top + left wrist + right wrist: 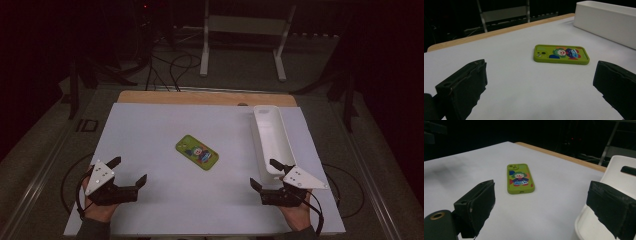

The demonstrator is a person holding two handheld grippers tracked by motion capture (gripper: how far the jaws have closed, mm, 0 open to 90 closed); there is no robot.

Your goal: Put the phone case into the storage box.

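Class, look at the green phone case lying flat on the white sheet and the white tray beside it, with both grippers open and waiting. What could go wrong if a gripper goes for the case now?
1. The phone case lies flat on the sheet, so jaws closing from above may slide it rather than lift it.
2. The right gripper sits close by the tray's near end, so a swing towards the case could nudge the tray.
3. The left gripper could wrinkle the sheet if it scrapes low.

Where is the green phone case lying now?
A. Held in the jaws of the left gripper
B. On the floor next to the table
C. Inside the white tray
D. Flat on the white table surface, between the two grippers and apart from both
D: the green phone case lies flat on the white table surface, apart from the left gripper, the right gripper and the white tray.
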